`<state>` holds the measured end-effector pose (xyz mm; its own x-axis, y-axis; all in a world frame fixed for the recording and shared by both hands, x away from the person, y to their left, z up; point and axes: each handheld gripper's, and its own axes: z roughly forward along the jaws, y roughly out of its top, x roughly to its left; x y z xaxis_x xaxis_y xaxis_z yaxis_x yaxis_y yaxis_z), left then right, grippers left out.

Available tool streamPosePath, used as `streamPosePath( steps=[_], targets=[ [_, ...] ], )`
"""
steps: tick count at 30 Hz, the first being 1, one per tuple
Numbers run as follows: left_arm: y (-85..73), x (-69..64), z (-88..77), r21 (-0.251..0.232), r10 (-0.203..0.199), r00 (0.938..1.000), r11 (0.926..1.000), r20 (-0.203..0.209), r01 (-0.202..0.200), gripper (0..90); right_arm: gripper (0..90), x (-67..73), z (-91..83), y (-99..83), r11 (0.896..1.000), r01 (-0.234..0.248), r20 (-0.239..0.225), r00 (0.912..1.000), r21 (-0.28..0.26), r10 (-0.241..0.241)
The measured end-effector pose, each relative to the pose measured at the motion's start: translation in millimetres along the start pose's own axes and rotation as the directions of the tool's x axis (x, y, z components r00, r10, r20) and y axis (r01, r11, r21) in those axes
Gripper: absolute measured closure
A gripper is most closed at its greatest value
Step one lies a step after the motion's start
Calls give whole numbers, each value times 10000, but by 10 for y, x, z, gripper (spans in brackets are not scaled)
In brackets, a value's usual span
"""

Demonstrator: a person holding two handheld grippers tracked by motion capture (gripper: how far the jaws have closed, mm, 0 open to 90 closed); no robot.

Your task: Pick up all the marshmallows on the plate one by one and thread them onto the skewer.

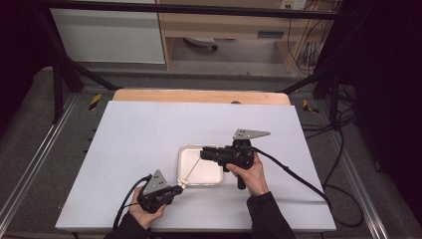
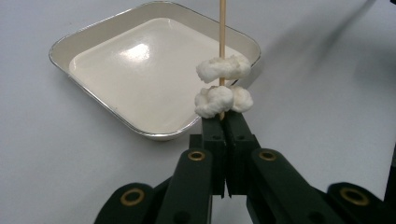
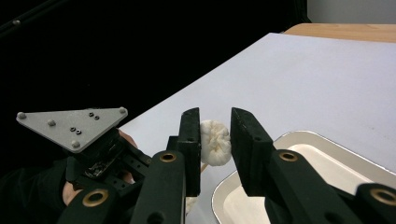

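The thin wooden skewer [image 2: 222, 28], threaded with puffy white marshmallow pieces [image 2: 223, 69], slants over the near edge of the white square metal-rimmed tray [image 2: 93, 88], its near end clamped in the fully closed left gripper [image 2: 226, 122], while the right gripper [image 3: 215, 140], jaws part-open, brackets one white marshmallow [image 3: 215, 142] at the far end.

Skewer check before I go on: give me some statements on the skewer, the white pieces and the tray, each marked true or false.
1. The left gripper is shut on the wooden skewer. True.
2. The skewer carries no white pieces. False: white pieces sit on it, just above the left jaws.
3. The tray is full of pieces. False: it looks empty.
4. The right gripper has a white piece between its jaws. True.
5. The tray rests on the white table. True.
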<state>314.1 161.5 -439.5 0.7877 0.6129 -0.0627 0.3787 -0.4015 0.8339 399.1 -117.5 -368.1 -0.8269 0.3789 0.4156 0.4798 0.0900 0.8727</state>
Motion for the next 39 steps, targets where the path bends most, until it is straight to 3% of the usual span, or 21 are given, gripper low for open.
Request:
streamPosePath(
  steps=[11,21,39],
  targets=[
    [-11,4,8,92,-30,10000,10000,-25,31,885,743,-5,61,-69,9997,-174,-158,9997,192,177],
    [-20,-8,34,436,205,9996,9989,-171,-197,886,757,-6,109,-122,9990,-231,-203,9995,387,239],
    [-25,-32,56,620,284,9995,9977,-131,-275,887,769,14,182,-214,9971,-524,-755,9955,561,566]
  ],
)
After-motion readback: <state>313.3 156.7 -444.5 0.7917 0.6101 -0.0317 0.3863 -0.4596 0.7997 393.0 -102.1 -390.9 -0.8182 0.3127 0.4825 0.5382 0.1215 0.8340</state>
